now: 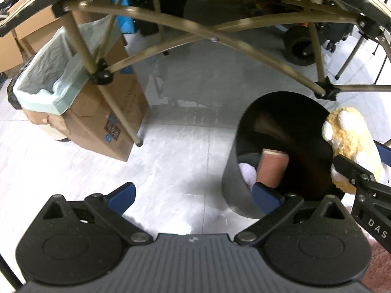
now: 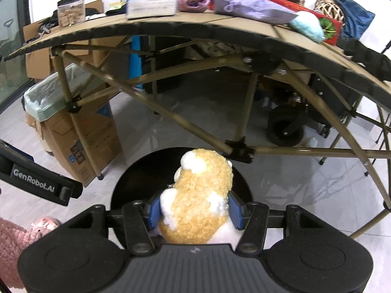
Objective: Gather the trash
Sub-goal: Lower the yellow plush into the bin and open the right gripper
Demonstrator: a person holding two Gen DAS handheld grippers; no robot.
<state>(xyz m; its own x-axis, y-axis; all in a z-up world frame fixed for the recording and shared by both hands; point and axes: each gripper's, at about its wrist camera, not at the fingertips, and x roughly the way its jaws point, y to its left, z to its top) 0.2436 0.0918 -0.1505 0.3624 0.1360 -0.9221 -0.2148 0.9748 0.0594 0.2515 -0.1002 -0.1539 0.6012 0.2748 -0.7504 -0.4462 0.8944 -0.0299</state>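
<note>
A round black trash bin (image 1: 232, 180) stands on the floor under the folding table; it shows behind the plush in the right wrist view (image 2: 132, 183). Inside it lie a brown box (image 1: 272, 168) and something pale lilac (image 1: 248, 172). My right gripper (image 2: 194, 210) is shut on a yellow-and-white plush toy (image 2: 200, 195) and holds it over the bin's opening; the plush also shows in the left wrist view (image 1: 352, 144) at the bin's right rim. My left gripper (image 1: 195, 195) is open and empty, just left of the bin, above the floor.
A cardboard box lined with a pale green bag (image 1: 80, 102) stands to the left by a table leg (image 1: 102, 83). The folding table (image 2: 220, 24) carries pouches, a box and a jar. A wheeled cart (image 2: 286, 127) sits behind. A pink fuzzy item (image 2: 14, 241) lies at bottom left.
</note>
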